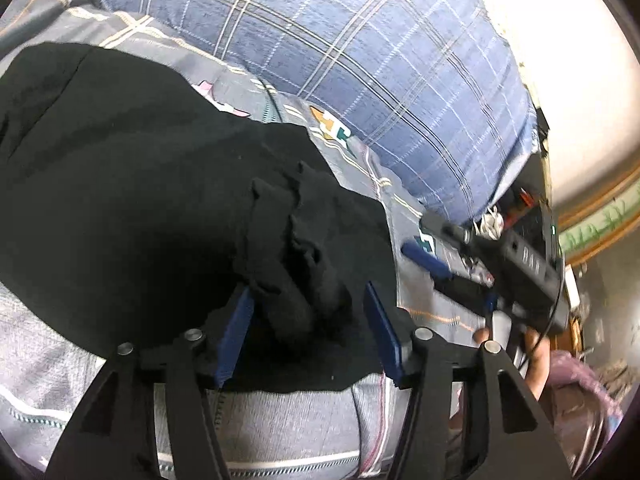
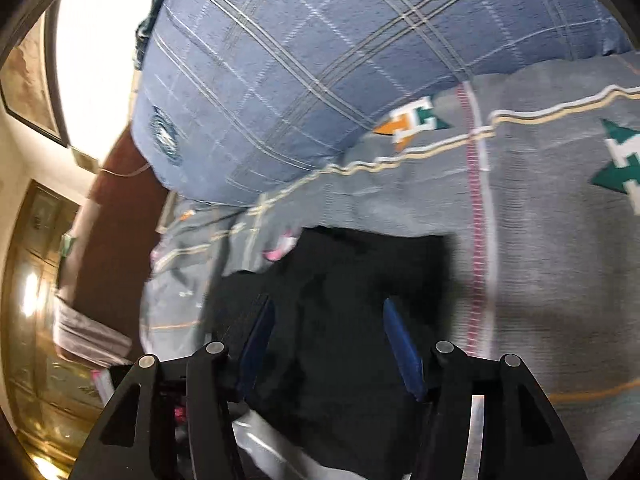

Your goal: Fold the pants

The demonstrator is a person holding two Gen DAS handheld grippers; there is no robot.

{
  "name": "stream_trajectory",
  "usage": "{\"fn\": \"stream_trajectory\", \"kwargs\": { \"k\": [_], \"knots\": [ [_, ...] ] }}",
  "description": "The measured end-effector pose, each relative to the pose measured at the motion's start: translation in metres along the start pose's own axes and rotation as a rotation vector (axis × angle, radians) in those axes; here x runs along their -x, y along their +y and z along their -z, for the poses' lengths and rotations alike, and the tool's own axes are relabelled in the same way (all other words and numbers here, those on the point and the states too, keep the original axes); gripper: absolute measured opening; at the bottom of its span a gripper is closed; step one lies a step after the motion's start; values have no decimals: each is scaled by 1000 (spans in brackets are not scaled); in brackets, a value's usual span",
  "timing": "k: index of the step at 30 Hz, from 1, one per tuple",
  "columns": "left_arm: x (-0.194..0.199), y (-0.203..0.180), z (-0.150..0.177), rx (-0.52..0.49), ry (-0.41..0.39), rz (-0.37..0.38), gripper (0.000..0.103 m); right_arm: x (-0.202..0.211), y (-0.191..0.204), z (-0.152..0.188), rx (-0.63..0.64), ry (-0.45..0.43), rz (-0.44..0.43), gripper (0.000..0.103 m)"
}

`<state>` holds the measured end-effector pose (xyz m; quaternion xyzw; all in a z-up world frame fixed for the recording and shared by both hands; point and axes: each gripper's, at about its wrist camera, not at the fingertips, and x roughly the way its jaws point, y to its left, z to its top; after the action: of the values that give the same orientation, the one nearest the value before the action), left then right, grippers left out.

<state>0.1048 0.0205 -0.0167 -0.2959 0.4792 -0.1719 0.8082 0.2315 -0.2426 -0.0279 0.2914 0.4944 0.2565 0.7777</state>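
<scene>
The black pants lie soft, limp and light on the bed near its pillow-end edge, both tools, left and right, standing wide with nothing gripped, so a bunched hem edge looks best to pinch.

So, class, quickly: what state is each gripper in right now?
Left gripper: open, bunched black pants between its fingers, not pinched.
Right gripper: open over the pants, holding nothing.

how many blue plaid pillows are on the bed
1. The blue plaid pillow lies at the far side of the bed, beyond the black pants, on the patterned grey bedspread. Others may lie outside both views.
</scene>
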Motion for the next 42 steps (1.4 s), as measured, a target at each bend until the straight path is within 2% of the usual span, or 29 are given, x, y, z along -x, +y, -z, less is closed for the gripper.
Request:
{"fn": "stream_trajectory", "kwargs": {
  "k": [2, 4, 5, 6, 7, 8, 9, 11, 13, 15, 17, 23, 28, 31, 35, 37, 39, 42],
  "knots": [
    [-2, -4, -1, 2, 4, 26, 55, 0, -6, 4, 21, 19, 40, 59],
    [-5, -15, -1, -42, 4, -22, 55, -4, -10, 8, 31, 36, 69, 59],
    [-11, -20, -1, -73, 19, -69, 51, -6, -11, 10, 28, 45, 72, 59],
    [-19, -23, 1, -93, 31, -125, 27, -8, -14, 12, 25, 55, 83, 59],
    [-24, -21, 2, -101, 38, -153, 16, -6, -18, 13, 24, 60, 95, 59],
    [-29, -21, 3, -115, 50, -189, 13, -6, -20, 14, 21, 65, 108, 59],
    [-27, -19, 3, -115, 37, -186, 11, -7, -21, 16, 17, 77, 107, 59],
    [-10, -20, 2, -122, -14, -154, 11, -8, -22, 17, 16, 86, 104, 59],
    [5, -20, 1, -137, -60, -161, 11, -7, -24, 16, 7, 86, 109, 59],
    [0, -13, 0, -128, -36, -193, 11, -9, -25, 17, -8, 86, 94, 59],
    [-25, 0, 4, -110, 59, -241, 14, -14, -22, 19, -7, 103, 87, 59],
    [-14, -7, 3, -144, -7, -253, 24, -30, -8, 22, 28, 139, 101, 59],
    [-4, -4, -4, -134, -49, -275, 31, -36, -2, 26, 66, 160, 146, 39],
    [-1, -5, -6, -144, -79, -304, 31, -36, 1, 28, 82, 158, 167, 37],
    [-15, -1, -6, -148, -44, -349, 31, -37, 2, 30, 93, 160, 180, 35],
    [-12, 0, -5, -137, -47, -330, 31, -35, 4, 30, 103, 154, 192, 16],
    [-8, -5, -5, -150, -65, -307, 31, -28, 8, 28, 119, 142, 180, 10],
    [-7, -14, -2, -177, -65, -282, 31, -12, 21, 27, 181, 106, 210, 8]
  ]
}}
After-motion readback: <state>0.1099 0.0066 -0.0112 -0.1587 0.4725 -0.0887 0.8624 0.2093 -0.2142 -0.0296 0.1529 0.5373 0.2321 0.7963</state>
